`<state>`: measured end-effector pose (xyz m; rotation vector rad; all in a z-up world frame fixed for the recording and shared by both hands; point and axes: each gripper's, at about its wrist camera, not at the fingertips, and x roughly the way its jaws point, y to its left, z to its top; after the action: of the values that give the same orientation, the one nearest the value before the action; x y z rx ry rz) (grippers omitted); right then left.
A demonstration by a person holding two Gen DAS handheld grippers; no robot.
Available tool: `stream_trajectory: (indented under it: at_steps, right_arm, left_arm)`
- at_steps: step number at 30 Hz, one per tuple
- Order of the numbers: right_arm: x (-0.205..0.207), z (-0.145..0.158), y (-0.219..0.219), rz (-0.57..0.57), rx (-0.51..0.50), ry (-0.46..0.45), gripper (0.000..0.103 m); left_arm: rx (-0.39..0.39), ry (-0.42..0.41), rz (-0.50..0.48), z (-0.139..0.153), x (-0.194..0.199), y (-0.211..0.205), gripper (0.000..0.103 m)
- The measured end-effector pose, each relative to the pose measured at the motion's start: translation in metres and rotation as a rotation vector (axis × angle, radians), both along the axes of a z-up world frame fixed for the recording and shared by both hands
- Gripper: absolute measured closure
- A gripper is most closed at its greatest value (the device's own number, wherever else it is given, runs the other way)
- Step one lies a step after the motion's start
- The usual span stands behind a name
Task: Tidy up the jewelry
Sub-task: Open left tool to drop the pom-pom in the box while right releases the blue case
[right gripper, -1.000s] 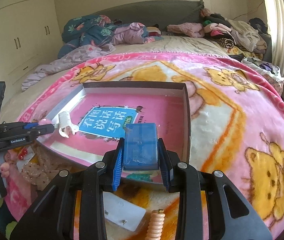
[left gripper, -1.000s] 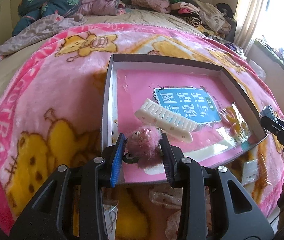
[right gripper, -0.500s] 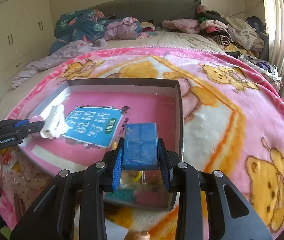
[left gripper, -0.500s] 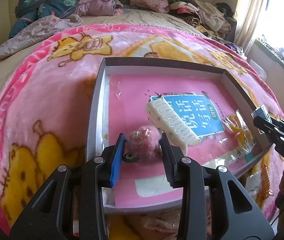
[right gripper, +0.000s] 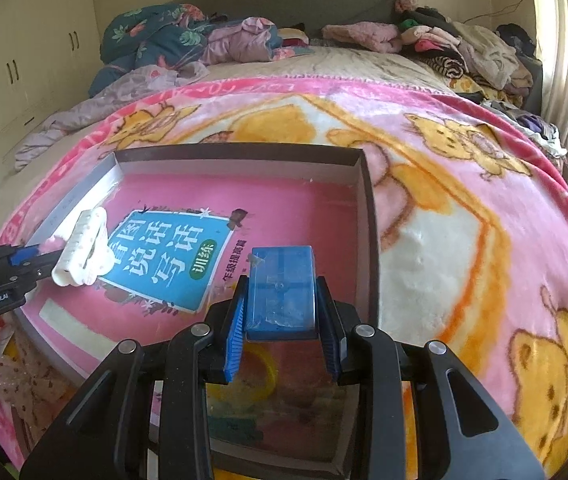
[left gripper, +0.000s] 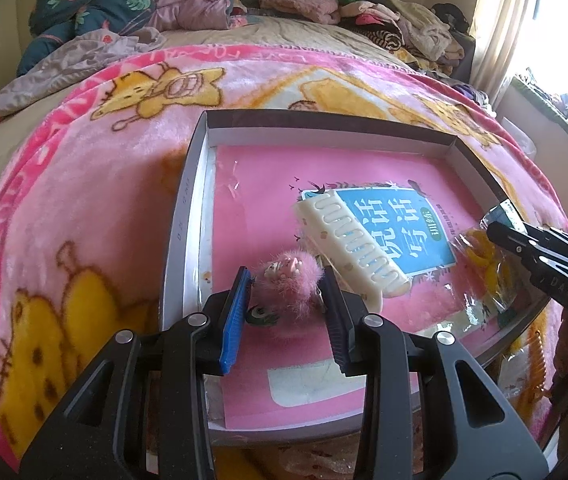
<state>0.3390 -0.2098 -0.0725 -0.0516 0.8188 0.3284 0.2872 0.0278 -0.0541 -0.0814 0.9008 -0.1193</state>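
A shallow grey box (left gripper: 182,208) with a pink book cover as its floor lies on the pink blanket; it also shows in the right wrist view (right gripper: 368,216). My left gripper (left gripper: 286,286) is shut on a fluffy pink hair tie (left gripper: 290,280), held over the box's near left part. A white hair claw (left gripper: 350,244) lies in the box just right of it, also seen in the right wrist view (right gripper: 84,248). My right gripper (right gripper: 282,300) is shut on a blue plastic case (right gripper: 282,292) above the box's near right corner, over a clear packet with a yellow ring (right gripper: 260,376).
The pink bear blanket (right gripper: 464,208) covers the bed. Piled clothes (left gripper: 384,28) line the headboard. Packets and small accessories (right gripper: 12,368) lie on the blanket in front of the box. An orange coil tie (left gripper: 532,368) lies at the box's right edge.
Both grippers have moved forward over the box with their loads still held. The white hair claw has turned and shifted deeper into the box.
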Motion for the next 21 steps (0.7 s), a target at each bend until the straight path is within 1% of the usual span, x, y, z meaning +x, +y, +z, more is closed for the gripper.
stream_trajectory:
  at_steps: [9,11,15,16,17,18,21]
  right_arm:
    - [-0.009,0.002,-0.003,-0.005,0.029,0.016,0.071]
    - [-0.013,0.004,-0.006,-0.010,0.041,0.010,0.057]
    - [-0.024,0.011,-0.010,-0.016,0.051,-0.005,0.056]
    - [-0.026,0.013,-0.010,-0.016,0.052,-0.007,0.054]
    - [-0.029,0.014,-0.011,-0.017,0.054,-0.011,0.052]
    - [-0.032,0.016,-0.012,-0.017,0.054,-0.015,0.051]
    - [-0.040,0.021,-0.013,-0.015,0.051,-0.024,0.047]
  left_arm:
    - [-0.002,0.002,-0.001,0.000,0.000,-0.001,0.075]
    - [-0.003,0.003,-0.001,0.000,-0.001,-0.002,0.075]
    - [-0.002,0.001,-0.005,0.001,-0.004,-0.003,0.074]
    - [-0.003,-0.001,-0.007,0.002,-0.006,-0.004,0.074]
    - [-0.003,-0.002,-0.008,0.003,-0.007,-0.005,0.071]
    - [-0.003,-0.005,-0.008,0.003,-0.009,-0.004,0.066]
    - [-0.007,-0.013,-0.004,0.008,-0.015,-0.003,0.057]
